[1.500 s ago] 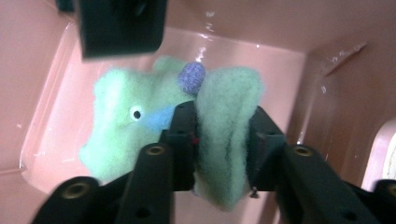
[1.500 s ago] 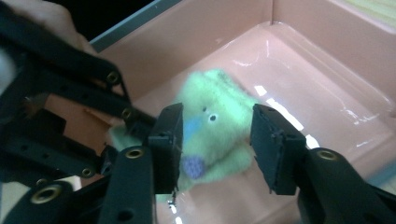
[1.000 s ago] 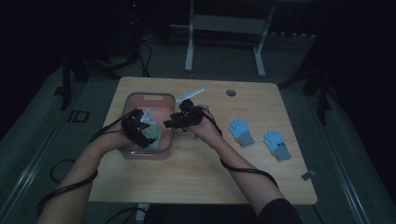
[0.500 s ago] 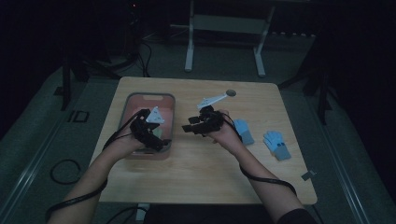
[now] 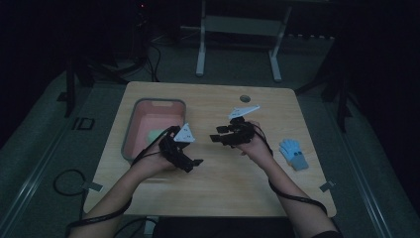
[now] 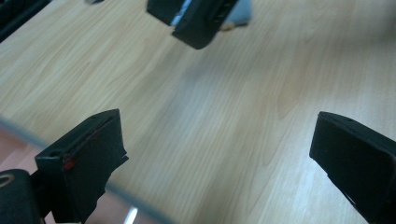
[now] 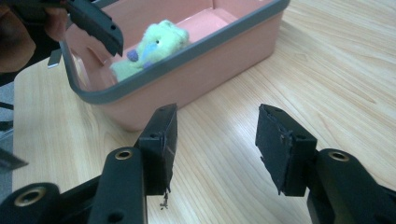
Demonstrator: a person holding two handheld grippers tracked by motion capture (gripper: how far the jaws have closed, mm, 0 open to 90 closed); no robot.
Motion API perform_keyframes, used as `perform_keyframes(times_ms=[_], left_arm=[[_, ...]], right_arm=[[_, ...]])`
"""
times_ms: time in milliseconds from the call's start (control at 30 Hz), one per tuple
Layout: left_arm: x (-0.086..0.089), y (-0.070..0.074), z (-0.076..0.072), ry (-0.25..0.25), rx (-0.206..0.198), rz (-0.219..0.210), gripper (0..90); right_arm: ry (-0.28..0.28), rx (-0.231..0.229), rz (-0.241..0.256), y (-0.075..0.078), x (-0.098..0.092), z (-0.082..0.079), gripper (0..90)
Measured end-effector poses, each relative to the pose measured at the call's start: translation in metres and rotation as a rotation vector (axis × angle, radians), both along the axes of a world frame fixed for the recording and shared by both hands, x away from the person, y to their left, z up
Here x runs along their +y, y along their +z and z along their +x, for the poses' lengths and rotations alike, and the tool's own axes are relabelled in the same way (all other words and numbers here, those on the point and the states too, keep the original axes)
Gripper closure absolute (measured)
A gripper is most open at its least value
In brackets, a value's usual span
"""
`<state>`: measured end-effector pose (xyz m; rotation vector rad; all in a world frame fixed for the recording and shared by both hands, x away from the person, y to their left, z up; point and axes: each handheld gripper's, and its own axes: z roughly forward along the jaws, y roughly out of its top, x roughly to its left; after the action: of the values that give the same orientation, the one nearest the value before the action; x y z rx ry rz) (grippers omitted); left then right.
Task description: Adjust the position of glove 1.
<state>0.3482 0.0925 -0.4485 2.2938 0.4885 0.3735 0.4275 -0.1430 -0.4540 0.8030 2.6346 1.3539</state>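
A pink tub with a grey rim [image 5: 130, 130] stands at the table's left, and a green plush toy [image 5: 156, 135] lies inside it. My left gripper [image 5: 190, 161] hovers just right of the tub's near corner, open over bare wood [image 6: 219, 154]. My right gripper [image 5: 218, 135] is at the table's middle, pointing left at the tub, open and holding nothing [image 7: 217, 140]. In the right gripper view the tub [image 7: 196, 79] and the toy [image 7: 149, 46] lie straight ahead, with a jaw of the left gripper [image 7: 93, 23] above the tub's rim.
A blue glove [image 5: 293, 152] lies on the table to the right of the right hand. A small round hole [image 5: 243, 98] sits near the table's far edge. Cables trail from both grippers off the near edge. A metal stand [image 5: 237, 44] is on the floor beyond.
Both grippers have pulled back out of the tub toward the table's middle and near side. The green toy now lies free in the tub.
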Motion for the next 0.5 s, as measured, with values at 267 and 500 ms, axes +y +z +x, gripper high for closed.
perform_keyframes(times_ms=[267,500], left_arm=[[-0.023,-0.011,-0.007,-0.055,0.011,-0.019,2.9],[-0.037,-0.028,-0.012,-0.088,0.018,-0.022,3.2]], right_arm=[[-0.022,-0.018,0.005,-0.003,-0.027,-0.004,50.7],[-0.050,-0.034,0.011,-0.009,-0.051,-0.004,53.5]])
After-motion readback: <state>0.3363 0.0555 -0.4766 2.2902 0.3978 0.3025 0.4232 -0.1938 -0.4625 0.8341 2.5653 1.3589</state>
